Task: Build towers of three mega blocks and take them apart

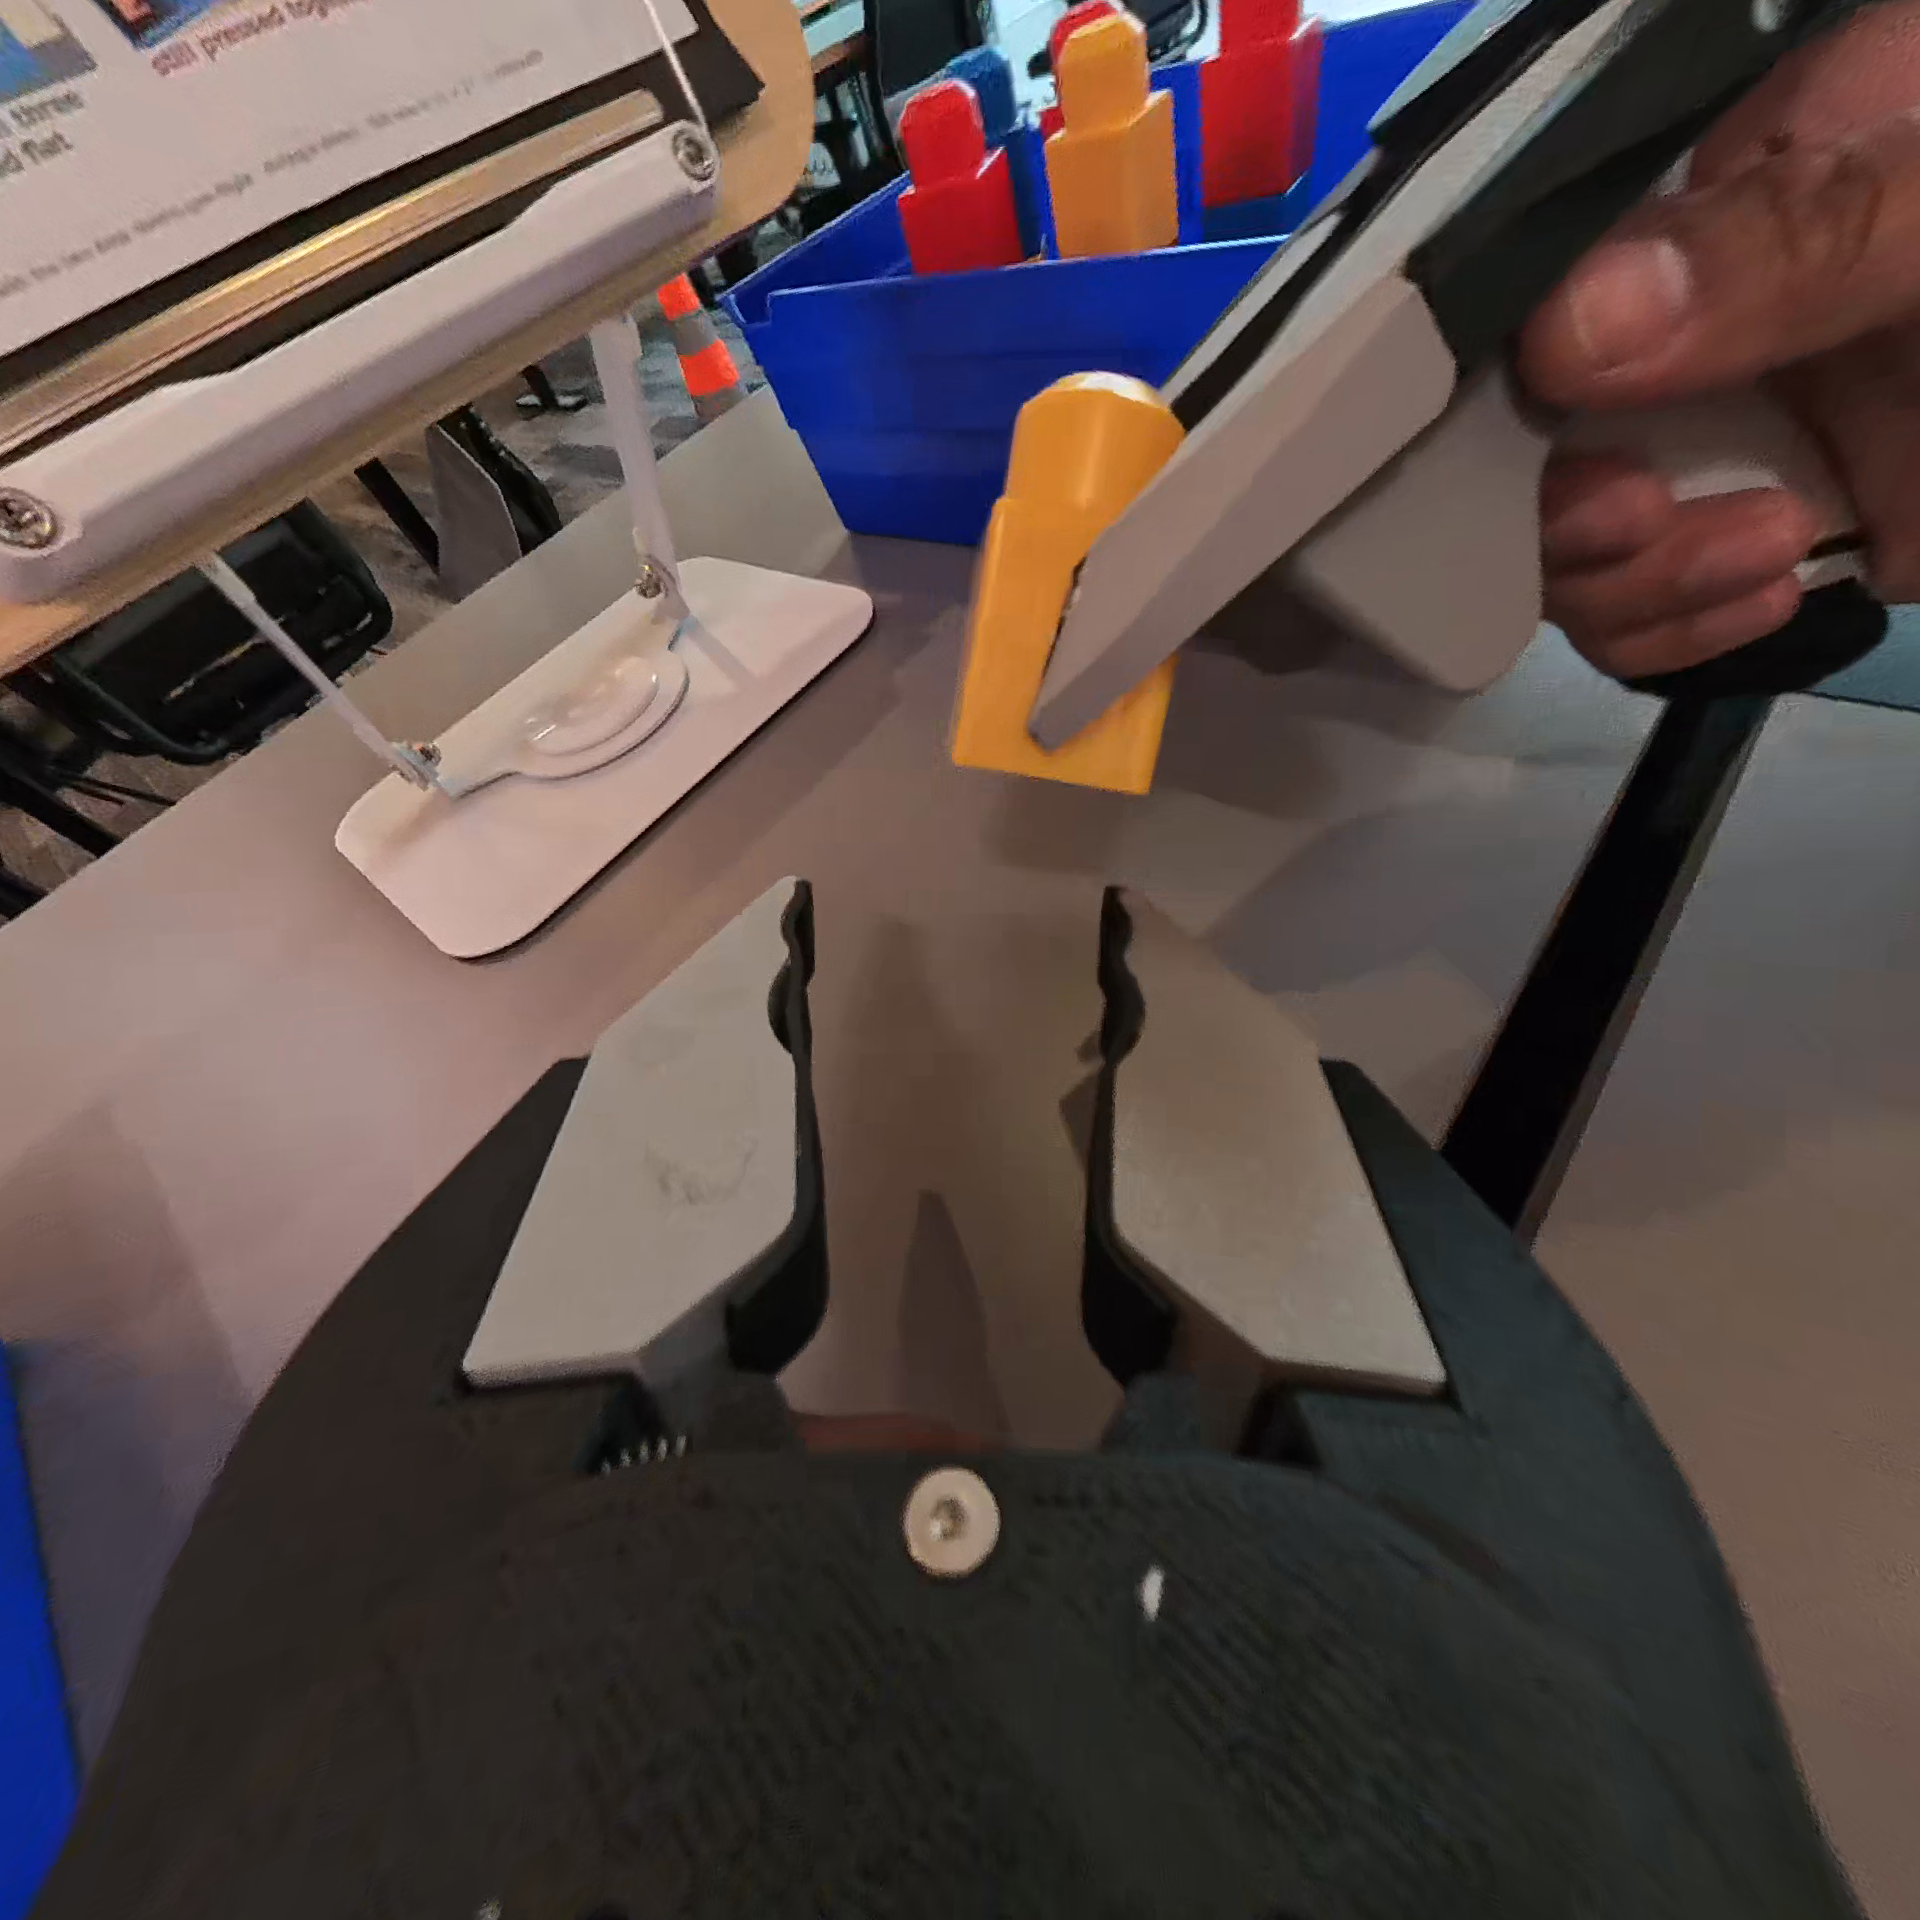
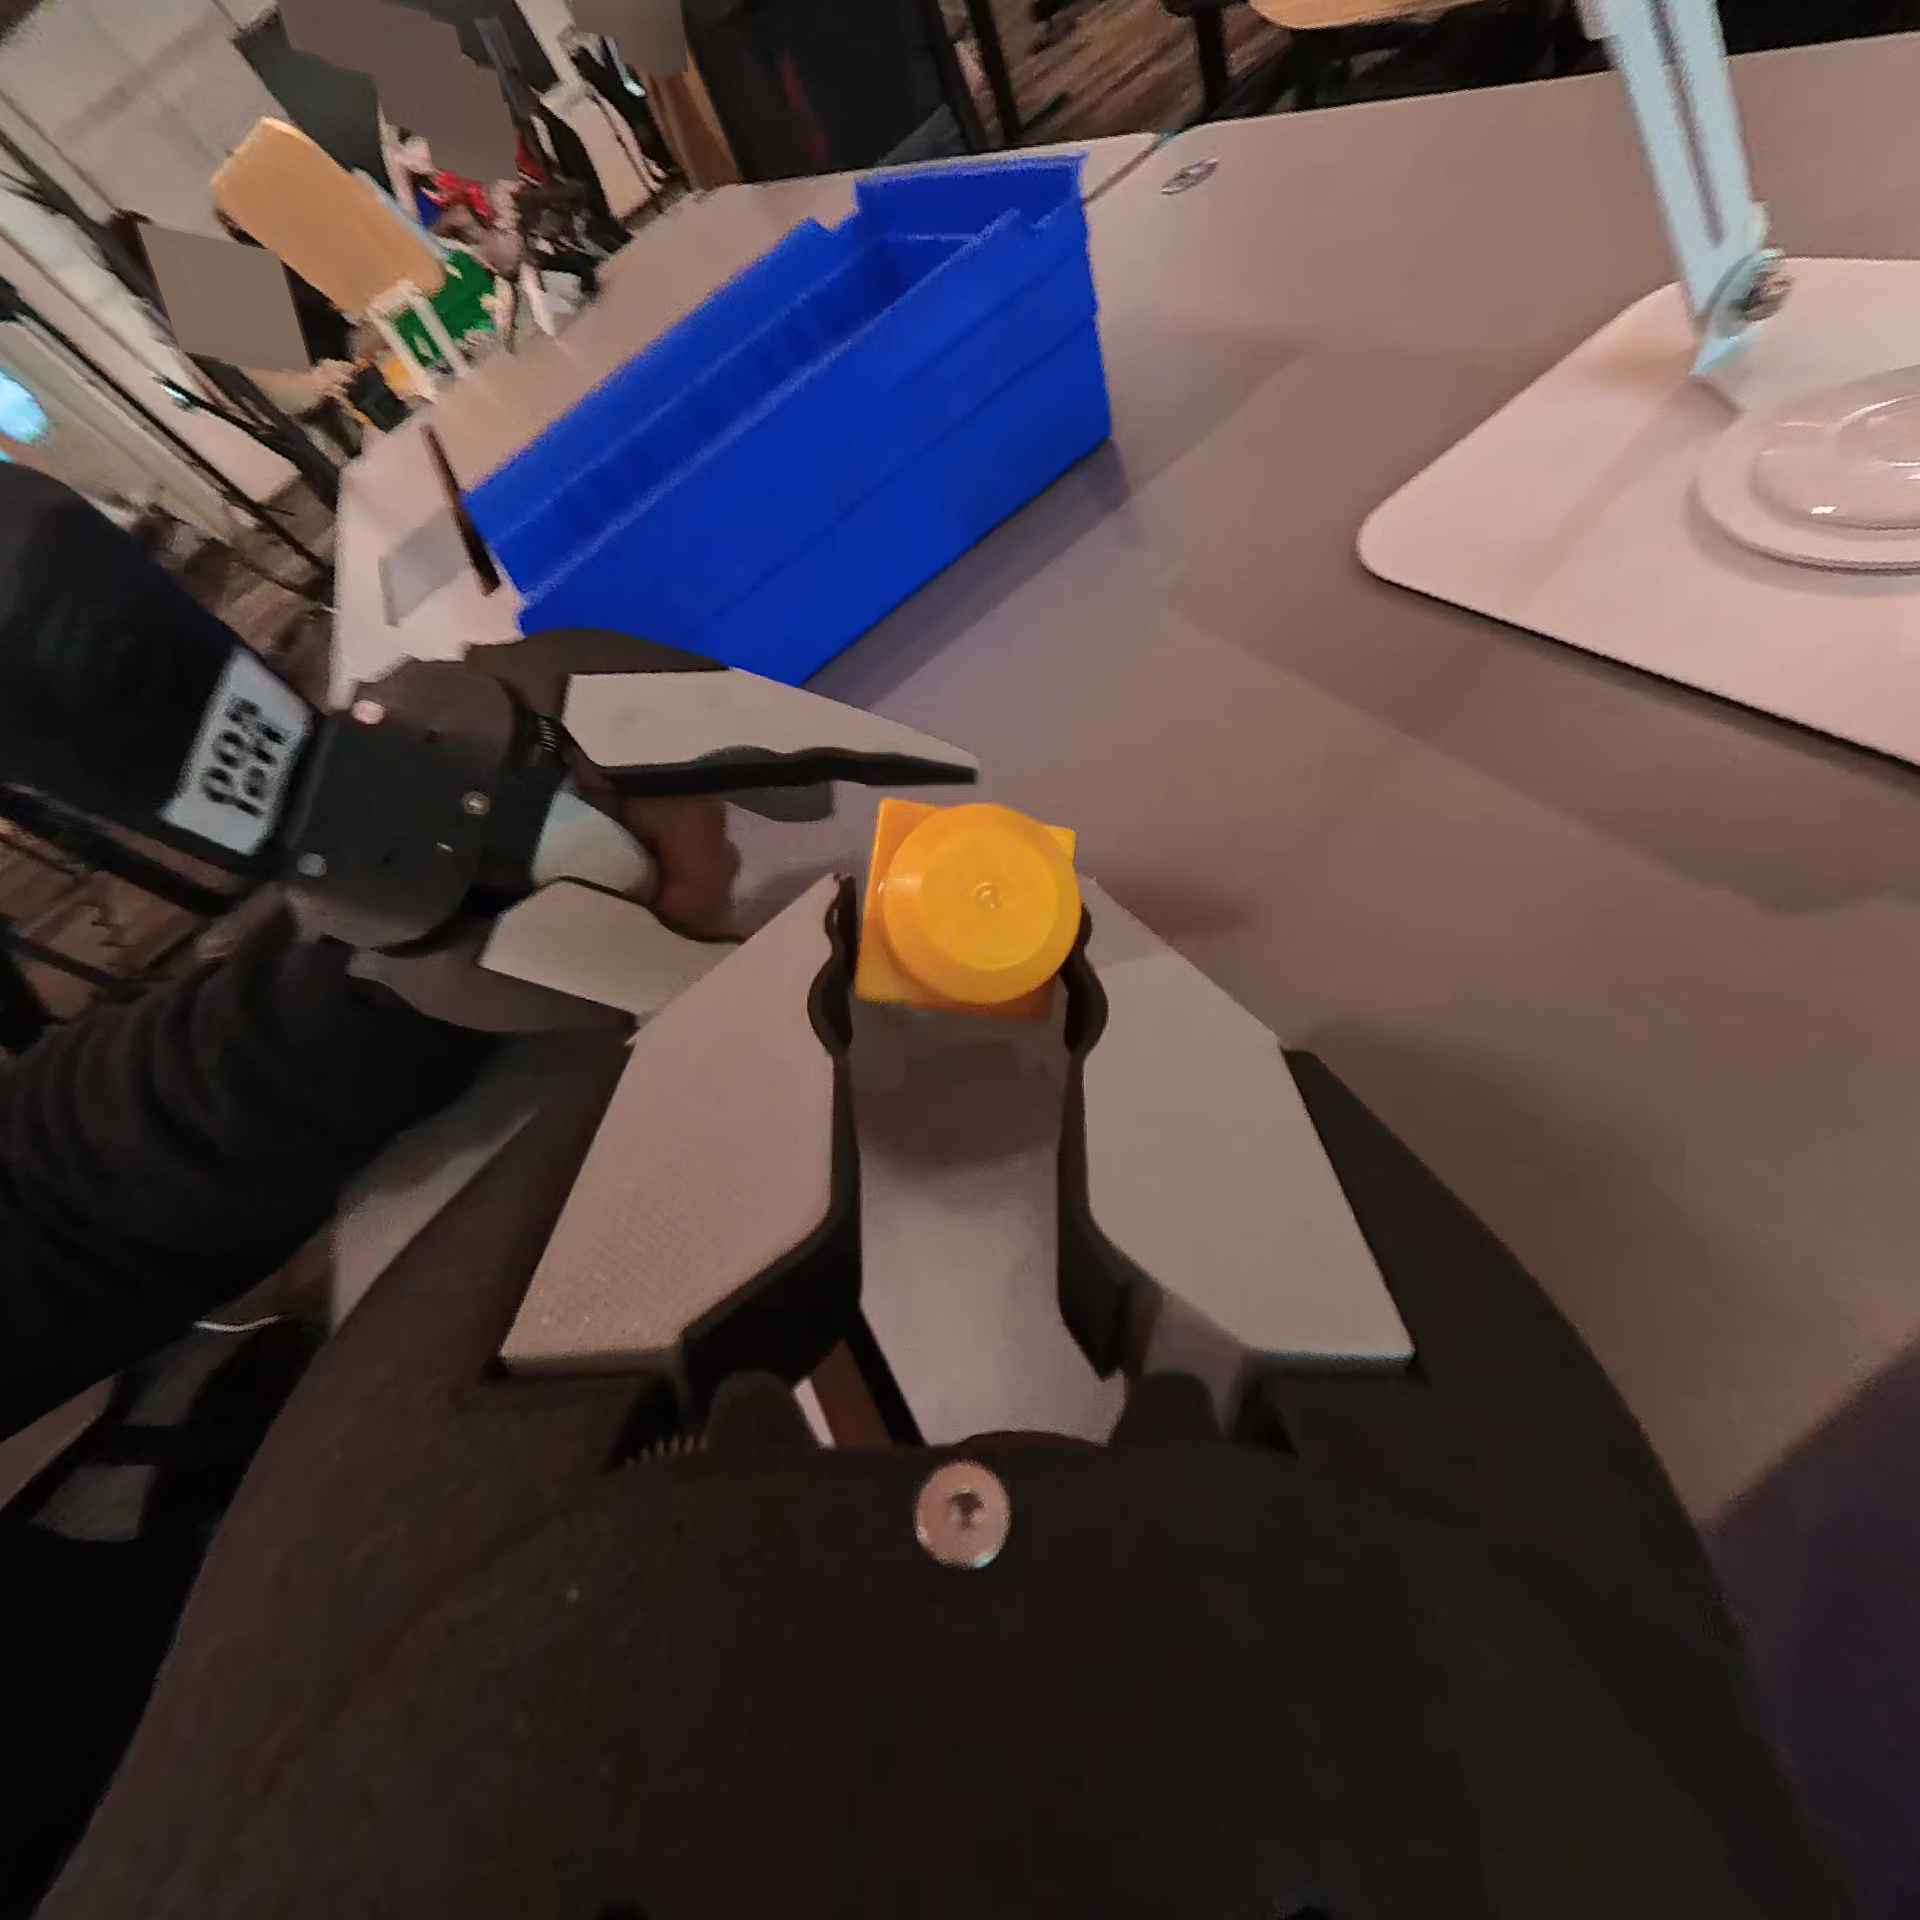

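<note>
Right tool [image 2: 956, 935]: clamped on the orange block [image 2: 971, 904], held above the surface [image 2: 1403, 935]
Left tool [image 1: 956, 914]: open, empty

Grey table [image 1: 260, 1039] carries white stand base [image 1: 603, 748], blue bin [image 1: 935, 343].

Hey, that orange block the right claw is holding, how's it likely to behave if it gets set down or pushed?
The orange block looks like rigid moulded plastic, so it probably keeps its shape in the right claw. Its square base should sit flat on the table rather than roll. The smooth sides may slip a little, and being taller than wide, it might tip if pushed high up.
</note>
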`<state>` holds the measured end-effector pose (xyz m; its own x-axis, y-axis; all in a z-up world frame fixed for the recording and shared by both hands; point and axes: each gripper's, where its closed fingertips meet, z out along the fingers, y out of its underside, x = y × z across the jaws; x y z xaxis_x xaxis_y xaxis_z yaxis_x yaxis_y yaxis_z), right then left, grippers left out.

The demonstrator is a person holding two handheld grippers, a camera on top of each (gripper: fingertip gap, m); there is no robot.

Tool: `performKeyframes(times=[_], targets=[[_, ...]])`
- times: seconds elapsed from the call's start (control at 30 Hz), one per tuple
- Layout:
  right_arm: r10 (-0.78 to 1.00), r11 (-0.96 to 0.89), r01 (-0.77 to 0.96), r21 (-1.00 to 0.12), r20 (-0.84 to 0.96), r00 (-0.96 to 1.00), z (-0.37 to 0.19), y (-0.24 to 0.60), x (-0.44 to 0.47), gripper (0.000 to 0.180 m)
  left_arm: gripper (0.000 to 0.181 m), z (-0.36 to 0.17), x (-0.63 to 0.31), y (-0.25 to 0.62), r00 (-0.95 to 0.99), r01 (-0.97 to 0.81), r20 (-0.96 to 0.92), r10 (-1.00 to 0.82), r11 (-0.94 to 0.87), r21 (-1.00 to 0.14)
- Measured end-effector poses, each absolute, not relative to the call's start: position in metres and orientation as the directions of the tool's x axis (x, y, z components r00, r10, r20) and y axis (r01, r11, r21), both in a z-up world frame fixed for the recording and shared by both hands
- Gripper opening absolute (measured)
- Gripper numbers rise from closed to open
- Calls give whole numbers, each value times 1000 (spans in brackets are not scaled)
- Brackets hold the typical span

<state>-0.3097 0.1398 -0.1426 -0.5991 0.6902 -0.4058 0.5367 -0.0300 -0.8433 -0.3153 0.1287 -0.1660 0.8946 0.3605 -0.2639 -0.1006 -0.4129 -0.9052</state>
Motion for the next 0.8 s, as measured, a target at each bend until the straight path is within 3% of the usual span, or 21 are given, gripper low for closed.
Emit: performKeyframes(times=[0.37,0.8], targets=[[846,335,529,-780,2,-533,-178,175,-316,36,53,-191,-338,112,873,84,-172,456,-489,-868],[826,421,598,-682,16,-563,-204,176,-308,37,51,-194,-345,106,856,124,-159,492,-494,-861]])
